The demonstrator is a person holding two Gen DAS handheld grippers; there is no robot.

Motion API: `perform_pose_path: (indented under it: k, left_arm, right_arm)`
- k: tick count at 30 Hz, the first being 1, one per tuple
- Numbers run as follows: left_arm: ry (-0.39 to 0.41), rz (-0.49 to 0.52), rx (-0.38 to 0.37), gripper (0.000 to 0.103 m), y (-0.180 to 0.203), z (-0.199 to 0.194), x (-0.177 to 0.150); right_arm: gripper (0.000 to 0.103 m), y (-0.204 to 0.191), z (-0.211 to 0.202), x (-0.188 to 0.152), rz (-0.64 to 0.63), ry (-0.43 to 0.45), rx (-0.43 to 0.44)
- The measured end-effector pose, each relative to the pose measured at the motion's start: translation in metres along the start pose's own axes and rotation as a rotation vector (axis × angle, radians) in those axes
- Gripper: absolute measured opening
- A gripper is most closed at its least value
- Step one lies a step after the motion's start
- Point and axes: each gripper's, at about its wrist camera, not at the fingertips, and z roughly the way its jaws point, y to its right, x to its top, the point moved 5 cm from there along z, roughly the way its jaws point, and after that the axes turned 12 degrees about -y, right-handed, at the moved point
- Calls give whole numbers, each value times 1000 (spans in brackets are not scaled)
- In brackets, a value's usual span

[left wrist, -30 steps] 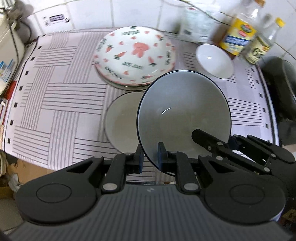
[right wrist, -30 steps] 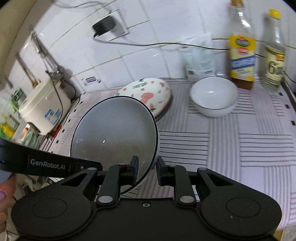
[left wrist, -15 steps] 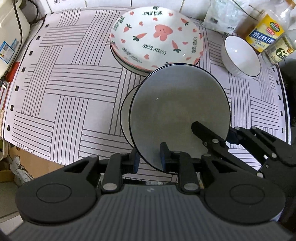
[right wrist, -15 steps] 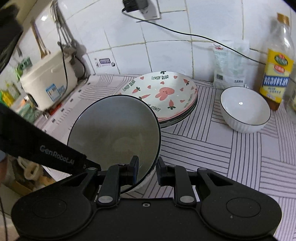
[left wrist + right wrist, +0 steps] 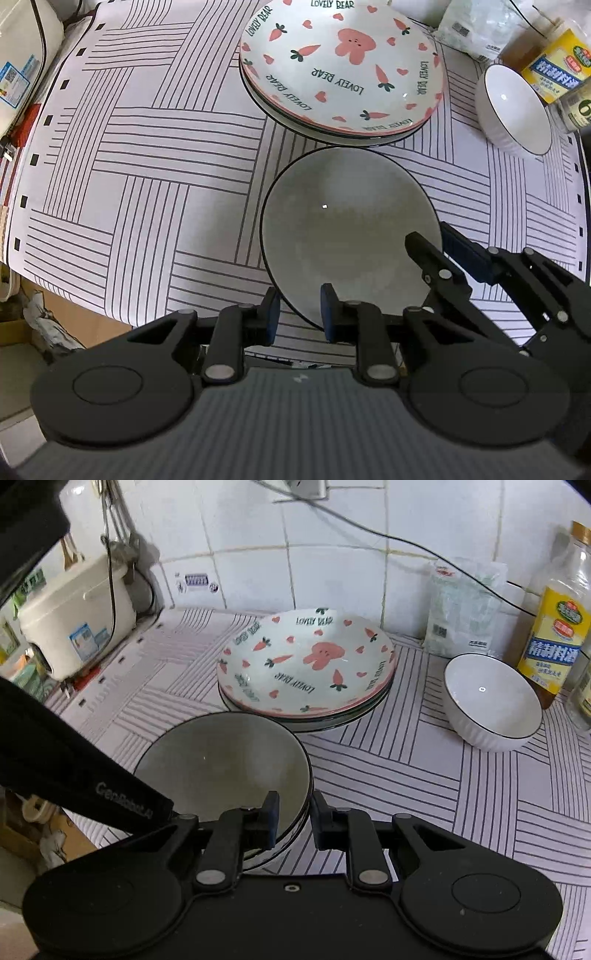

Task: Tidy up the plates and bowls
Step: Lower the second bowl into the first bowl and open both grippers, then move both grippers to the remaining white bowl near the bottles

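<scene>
Lowered since a second ago: grey bowl (image 5: 347, 229) now nested in the second bowl (image 5: 284, 843) underneath, on the striped bench (image 5: 147, 155) just in front of the carrot-print plate stack (image 5: 340, 66). Left hand-held gripper (image 5: 297, 314) just been opening, rim between the pads, contact unclear. Right hand-held gripper (image 5: 293, 821) straddling the far rim, grip likewise unclear. Risk: uneven release, tipping or dragging the nested pair into the plates, or toward the bench edge.

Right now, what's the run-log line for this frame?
left gripper: fingers just opening, astride gray bowl rim | right gripper: shut on gray bowl | nested in lower bowl
</scene>
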Motion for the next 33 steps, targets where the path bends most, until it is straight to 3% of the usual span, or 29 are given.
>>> perform_pose_path:
  k: [5,11,17,24,33]
  left_arm:
    - [6,14,-7,21,-1,-1,0]
    - [37,71,13,31,8,-17,-7]
    - [105,139,58,39,26,-44,-19]
    - [196,207,67,44,57,-78,-31]
    - [249,275,110,57,95,-90,-33]
  right_arm:
    - [22,-5,6,1,-56,0,-61]
    - [24,5,-5,-2,-24,36,13]
    - [36,28,-40,-10,-12,129,60]
    - [57,64,-76,-18,-18,234,40]
    - [69,114,-97,-26,27,331,27]
